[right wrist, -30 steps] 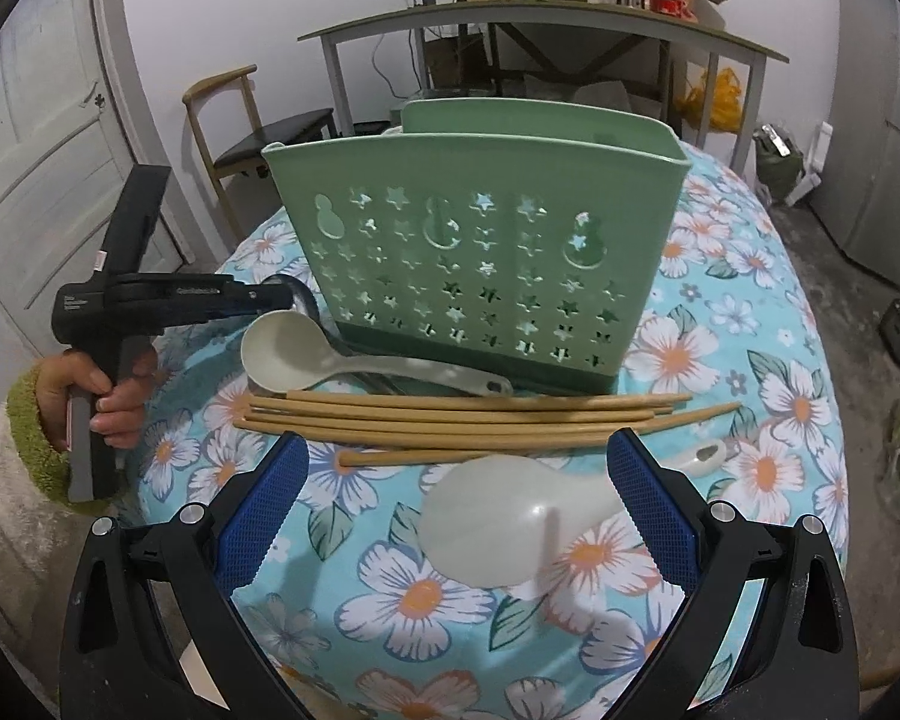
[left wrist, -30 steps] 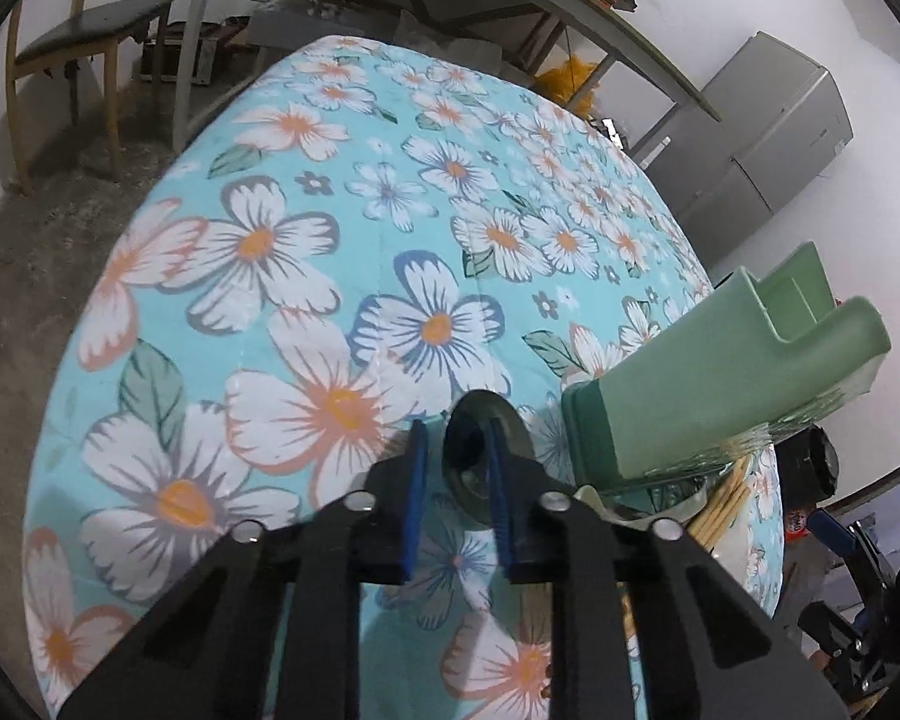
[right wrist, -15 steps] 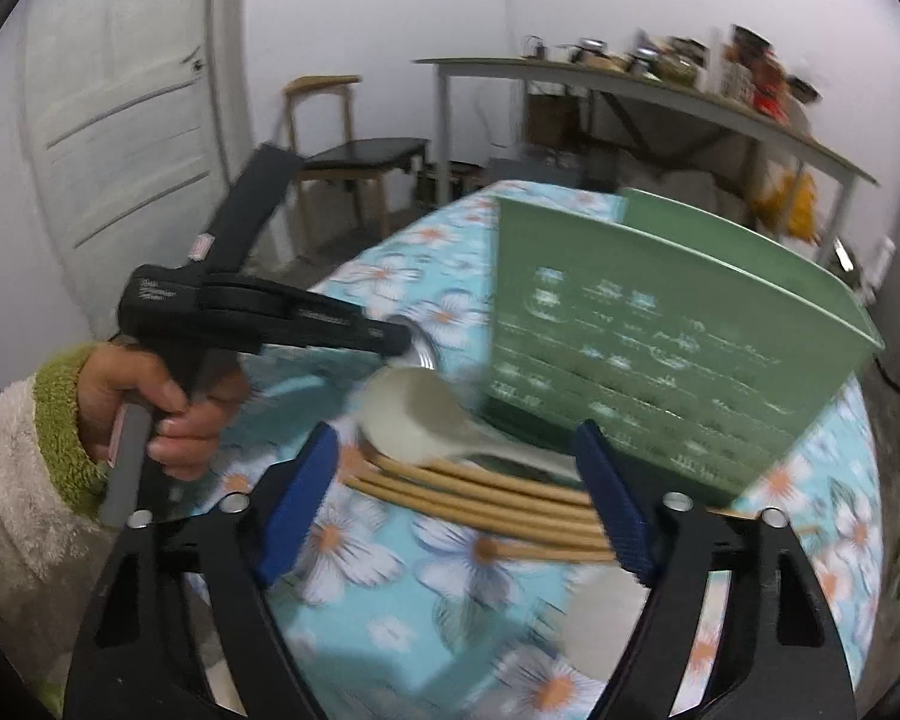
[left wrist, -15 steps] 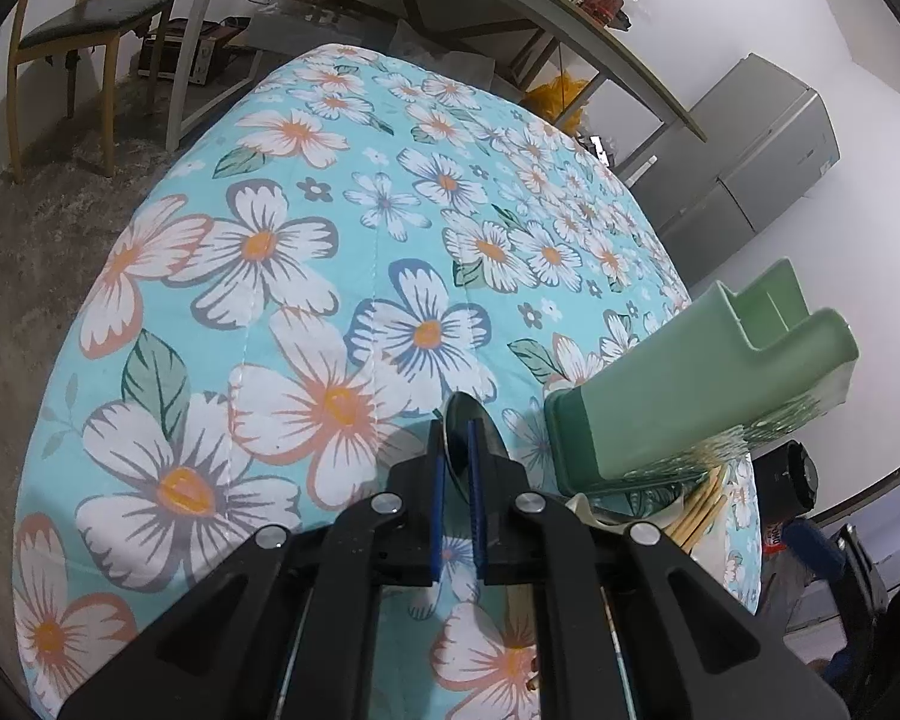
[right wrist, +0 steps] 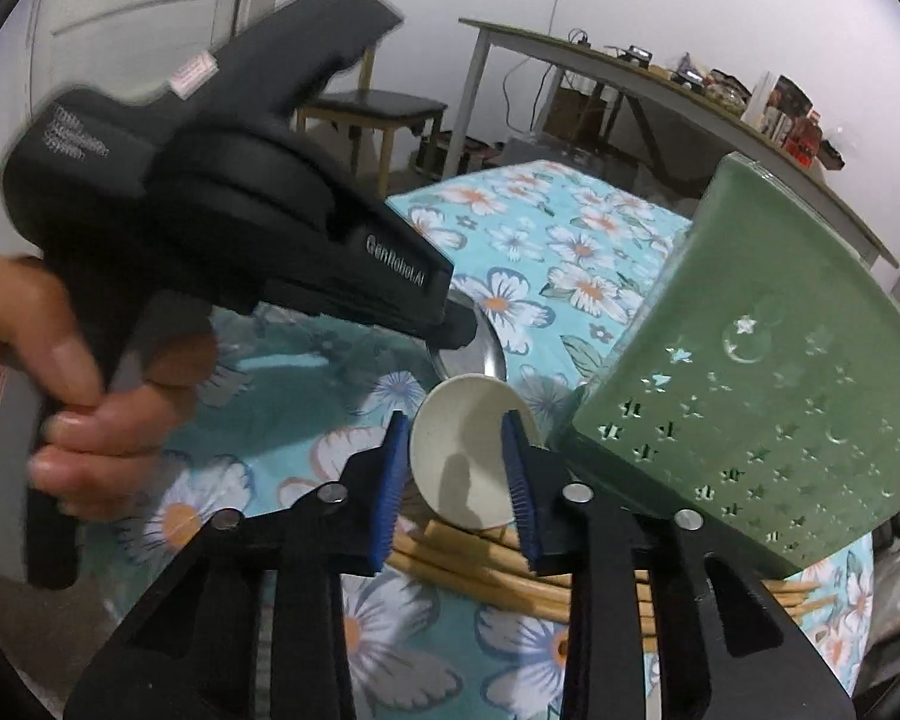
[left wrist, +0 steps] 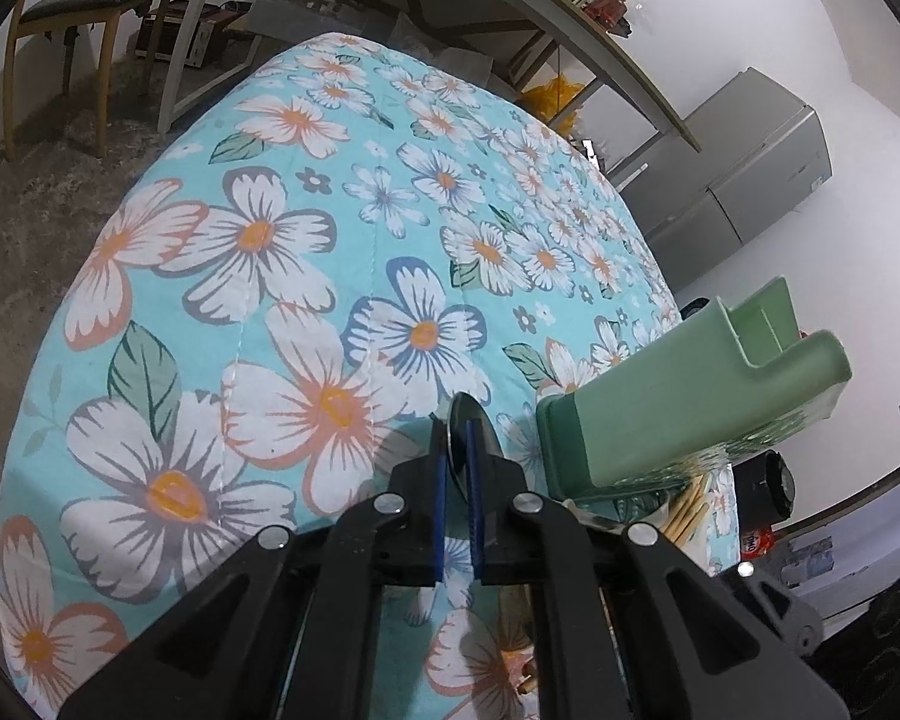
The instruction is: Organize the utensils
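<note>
Left hand-held gripper [left wrist: 456, 462] pinches one metal spoon [left wrist: 463, 429]; right hand-held gripper [right wrist: 453, 462] gapes around one white spoon [right wrist: 468, 450].

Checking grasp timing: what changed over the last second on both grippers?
The left gripper closed from open onto the metal spoon bowl and now pinches it. The right gripper moved in toward the cream spoon and narrowed around its bowl; contact is unclear. The green utensil holder, bamboo chopsticks and floral tablecloth stayed put.
</note>
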{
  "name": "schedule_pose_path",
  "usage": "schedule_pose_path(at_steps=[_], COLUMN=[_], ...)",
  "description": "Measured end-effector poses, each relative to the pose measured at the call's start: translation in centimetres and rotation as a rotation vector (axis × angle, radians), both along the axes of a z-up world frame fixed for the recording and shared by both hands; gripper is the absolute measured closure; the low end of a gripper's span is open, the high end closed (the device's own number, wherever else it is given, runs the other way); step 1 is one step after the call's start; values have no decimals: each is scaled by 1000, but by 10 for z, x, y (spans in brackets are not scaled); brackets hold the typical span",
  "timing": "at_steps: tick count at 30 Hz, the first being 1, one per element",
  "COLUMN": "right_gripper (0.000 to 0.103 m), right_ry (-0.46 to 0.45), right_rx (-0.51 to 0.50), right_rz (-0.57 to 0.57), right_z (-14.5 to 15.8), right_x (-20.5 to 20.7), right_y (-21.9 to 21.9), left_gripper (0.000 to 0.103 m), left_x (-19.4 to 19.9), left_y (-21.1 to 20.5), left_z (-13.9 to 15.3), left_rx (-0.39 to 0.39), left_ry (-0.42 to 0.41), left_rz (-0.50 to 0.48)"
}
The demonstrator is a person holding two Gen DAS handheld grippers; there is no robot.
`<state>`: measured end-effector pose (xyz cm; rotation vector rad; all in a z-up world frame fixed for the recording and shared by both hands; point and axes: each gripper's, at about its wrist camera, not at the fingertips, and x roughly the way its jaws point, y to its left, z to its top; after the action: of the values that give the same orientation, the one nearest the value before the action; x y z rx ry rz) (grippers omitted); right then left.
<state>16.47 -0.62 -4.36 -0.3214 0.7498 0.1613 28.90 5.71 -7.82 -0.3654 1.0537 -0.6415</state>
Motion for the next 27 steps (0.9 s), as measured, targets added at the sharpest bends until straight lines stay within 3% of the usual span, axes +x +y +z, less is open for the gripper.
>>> schedule_pose_path(at_steps=[4,10,18,27], right_gripper=[94,100,101,101], right_ry=[25,-7,-33,-43], right_rx=[-33,9,247,516], right_rz=[-5,-5,-32,-98], right_z=[-8,10,71,122], right_x=[5,-5,-18,-37], right_y=[5,2,-53,-128], left_gripper=[98,99,100,101], left_x=[0,-3,-16,-61], left_y=[0,0,9,22], left_z=[-1,5,28,91], left_rx=[-7,-17,-26,48], left_ry=[3,-11,-64,-220], left_rz=[3,12,45,104])
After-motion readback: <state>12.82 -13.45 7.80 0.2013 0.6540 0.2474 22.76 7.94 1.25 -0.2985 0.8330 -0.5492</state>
